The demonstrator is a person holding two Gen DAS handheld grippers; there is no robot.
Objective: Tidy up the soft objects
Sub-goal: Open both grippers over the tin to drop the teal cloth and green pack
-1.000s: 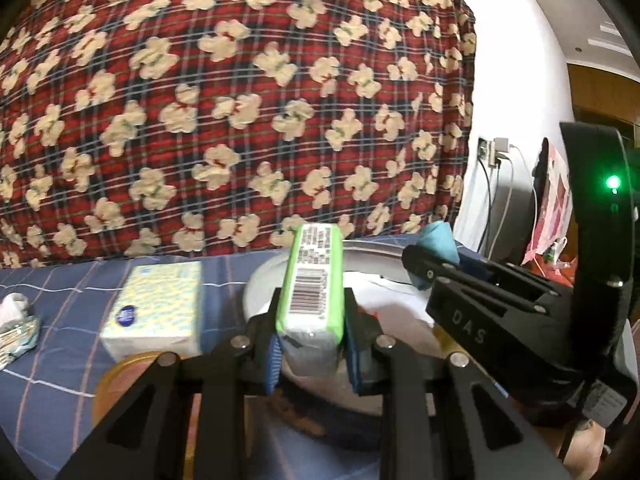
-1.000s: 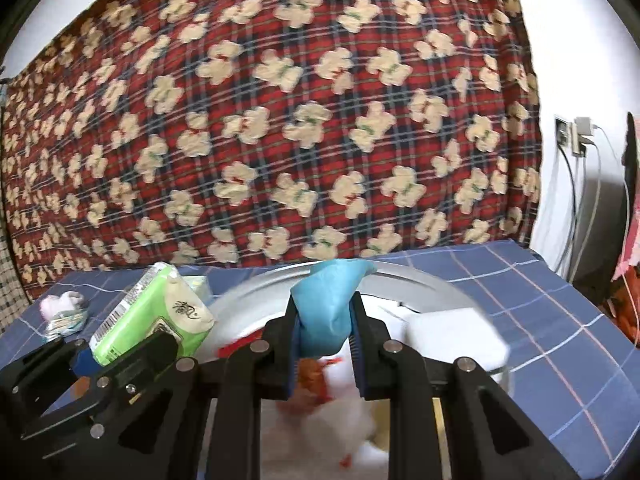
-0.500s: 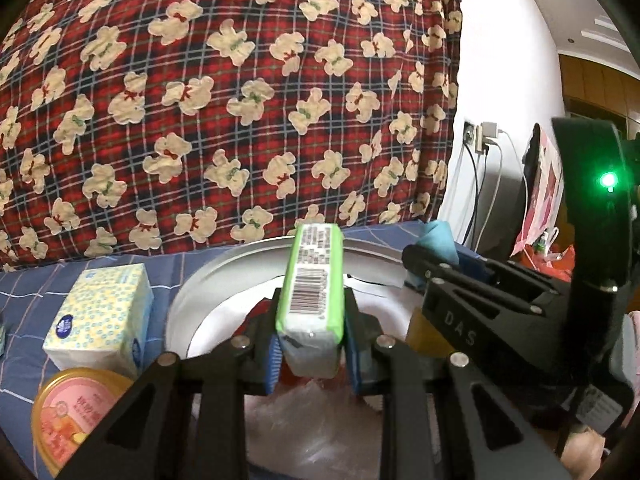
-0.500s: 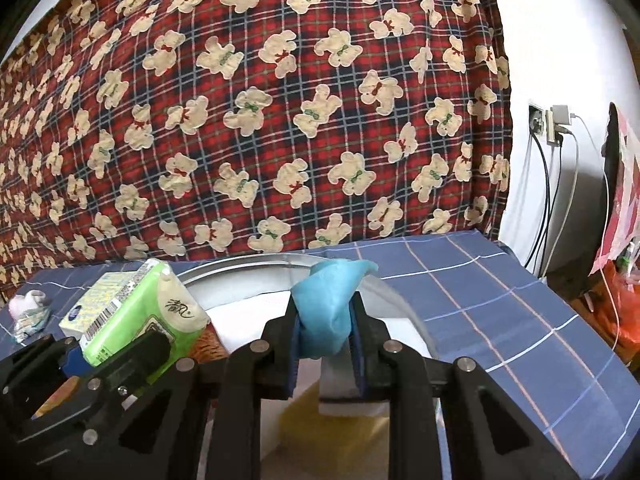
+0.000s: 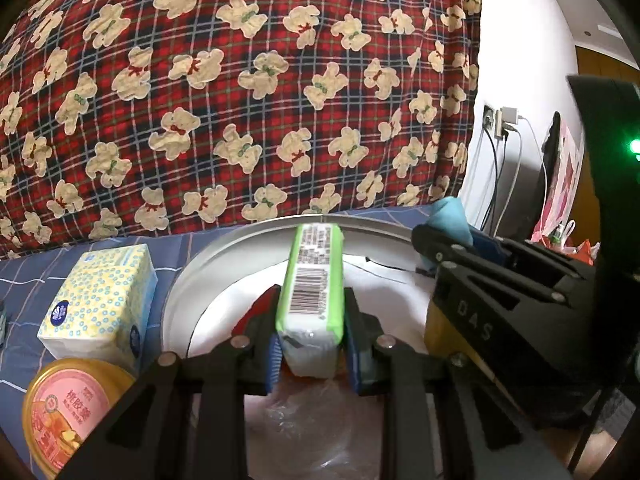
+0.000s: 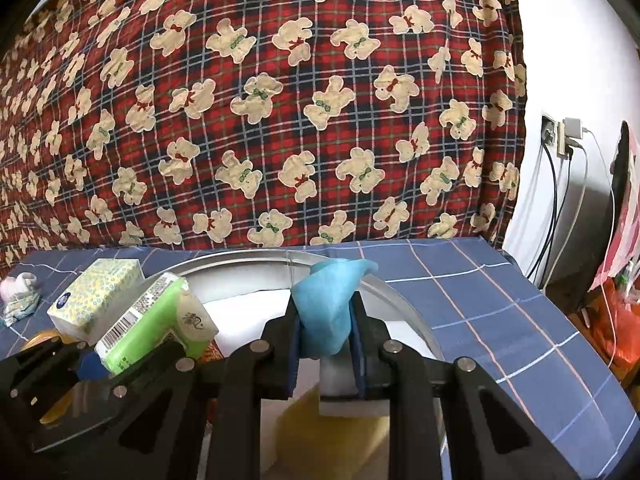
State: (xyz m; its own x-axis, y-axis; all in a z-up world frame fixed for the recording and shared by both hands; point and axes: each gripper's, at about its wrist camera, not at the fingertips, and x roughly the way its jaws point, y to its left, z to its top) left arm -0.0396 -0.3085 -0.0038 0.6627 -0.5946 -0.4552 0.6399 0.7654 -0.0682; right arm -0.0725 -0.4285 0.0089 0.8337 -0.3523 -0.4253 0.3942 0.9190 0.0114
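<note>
My left gripper [image 5: 312,336] is shut on a green tissue pack [image 5: 314,280] with a barcode, held over a round grey basin [image 5: 188,280]. The pack also shows in the right wrist view [image 6: 148,320]. My right gripper [image 6: 326,340] is shut on a folded blue cloth [image 6: 328,308], also over the basin [image 6: 404,300]; the cloth shows at the right in the left wrist view [image 5: 450,220]. Inside the basin lie a white block [image 6: 340,384], a yellow sponge [image 6: 320,432] and clear plastic [image 5: 316,412].
A yellow-dotted tissue box [image 5: 100,300] and a pink-lidded tub [image 5: 68,408] sit left of the basin on the blue checked cover. A small sock bundle [image 6: 20,296] lies far left. A bear-print blanket hangs behind. Cables and a socket [image 6: 560,136] are at the right.
Both grippers have moved up and back over the basin, holding their objects. The view has shifted so the tissue box and tub sit closer at the left.
</note>
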